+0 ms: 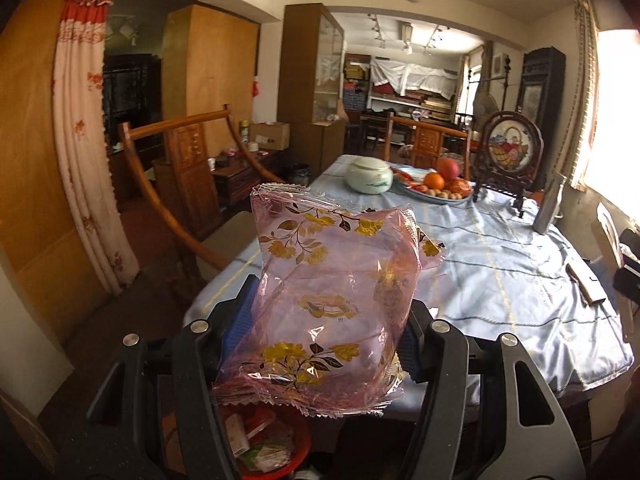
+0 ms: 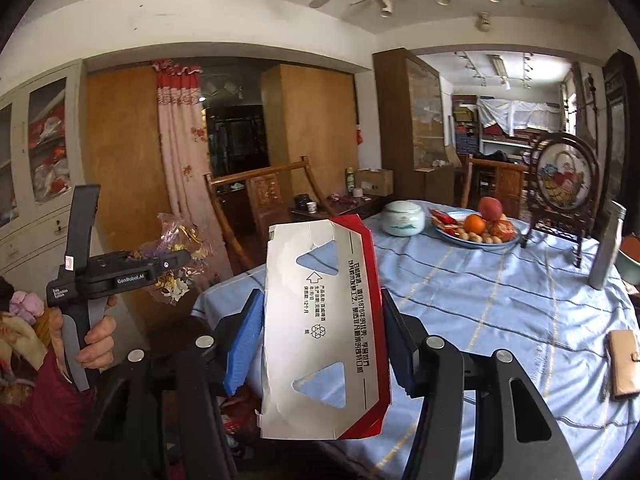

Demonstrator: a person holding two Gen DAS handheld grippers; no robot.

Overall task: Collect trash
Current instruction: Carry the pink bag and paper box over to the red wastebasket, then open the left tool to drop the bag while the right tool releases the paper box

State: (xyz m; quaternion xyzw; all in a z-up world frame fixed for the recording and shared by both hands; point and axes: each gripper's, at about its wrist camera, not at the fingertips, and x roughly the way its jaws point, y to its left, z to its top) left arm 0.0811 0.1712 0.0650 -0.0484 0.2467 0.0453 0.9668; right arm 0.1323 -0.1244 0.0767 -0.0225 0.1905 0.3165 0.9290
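Two pieces are held: the left gripper (image 1: pixel 328 320) clamps a pink wrapper (image 1: pixel 336 304), the right gripper (image 2: pixel 320 332) a torn carton (image 2: pixel 324 328), long axis upright. The red bin (image 1: pixel 272 440) lies at six o'clock below the wrapper, nearer the left hand (image 2: pixel 96 340).

jar (image 1: pixel 369 176) left of fruit plate (image 1: pixel 424 197), on table (image 1: pixel 520 280)

My left gripper (image 1: pixel 328 320) pinches a glossy, crinkled, see-through pink plastic wrapper (image 1: pixel 336 304); my right gripper (image 2: pixel 324 336) clamps matt torn cardboard (image 2: pixel 324 332). At two o'clock, smooth sheeny tablecloth (image 2: pixel 500 300).
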